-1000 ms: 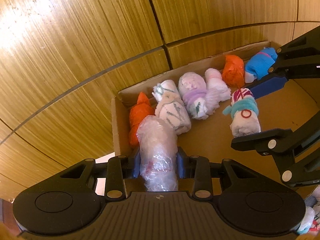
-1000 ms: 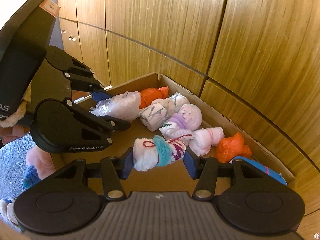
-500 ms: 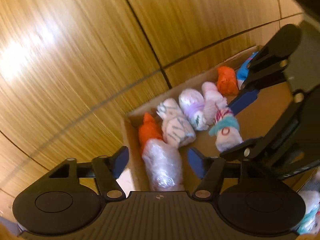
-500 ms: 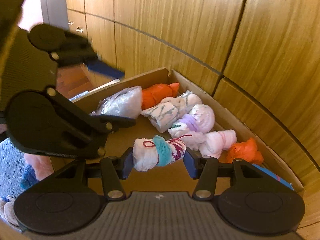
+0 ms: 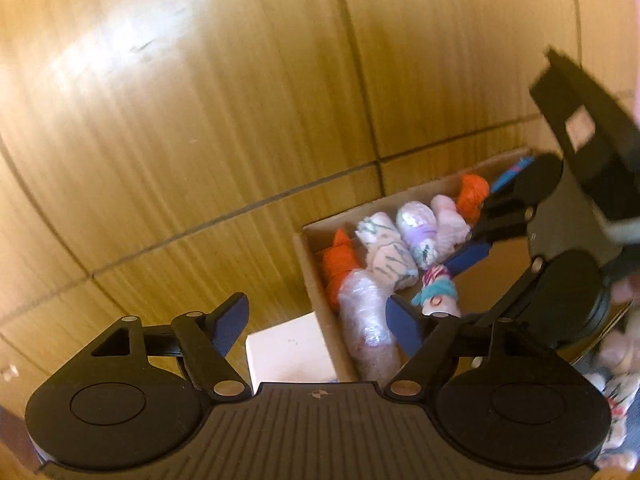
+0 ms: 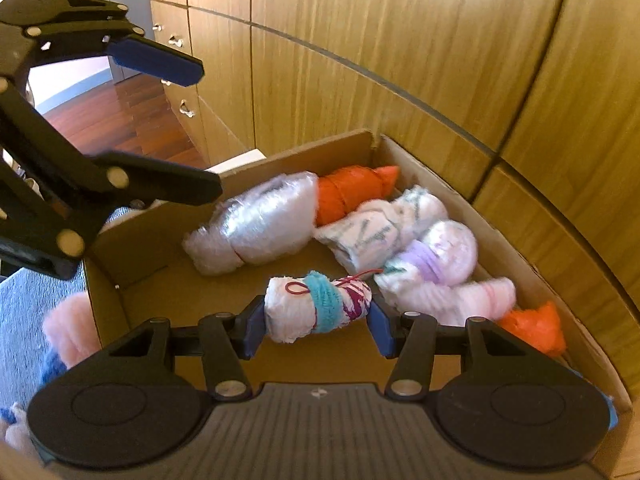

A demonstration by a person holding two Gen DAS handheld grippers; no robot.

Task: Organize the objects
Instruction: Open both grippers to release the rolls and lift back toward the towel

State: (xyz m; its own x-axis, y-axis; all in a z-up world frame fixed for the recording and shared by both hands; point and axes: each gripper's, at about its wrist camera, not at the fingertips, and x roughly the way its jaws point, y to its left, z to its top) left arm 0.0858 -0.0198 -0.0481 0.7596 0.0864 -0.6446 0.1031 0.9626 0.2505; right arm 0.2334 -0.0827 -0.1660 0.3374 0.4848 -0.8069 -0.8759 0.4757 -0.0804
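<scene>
A cardboard box [image 6: 400, 152] holds several rolled sock bundles along its far wall. A plastic-wrapped roll [image 6: 256, 228] lies free in the box's left corner, beside an orange roll [image 6: 352, 192]. My left gripper [image 5: 316, 316] hangs above and behind it, jaws opening, nothing between them. Seen from the right wrist, the left gripper [image 6: 200, 132] is up at the left, over the box's edge. My right gripper [image 6: 316, 316] is shut on a white roll with a teal band [image 6: 320, 308], low over the box floor. In the left wrist view that roll [image 5: 436, 292] shows between the right gripper's pads.
Wooden cabinet panels [image 6: 400, 40] rise right behind the box. Also inside are a white roll with grey marks [image 6: 380, 224], a lavender one [image 6: 440, 252], a pink one [image 6: 472, 300] and another orange one [image 6: 536, 328]. Loose bundles [image 6: 72, 332] lie outside on blue-grey fabric.
My left gripper let go of the plastic-wrapped roll, opened wide and pulled back and up; the roll now lies in the box. The right gripper kept its roll and sank slightly.
</scene>
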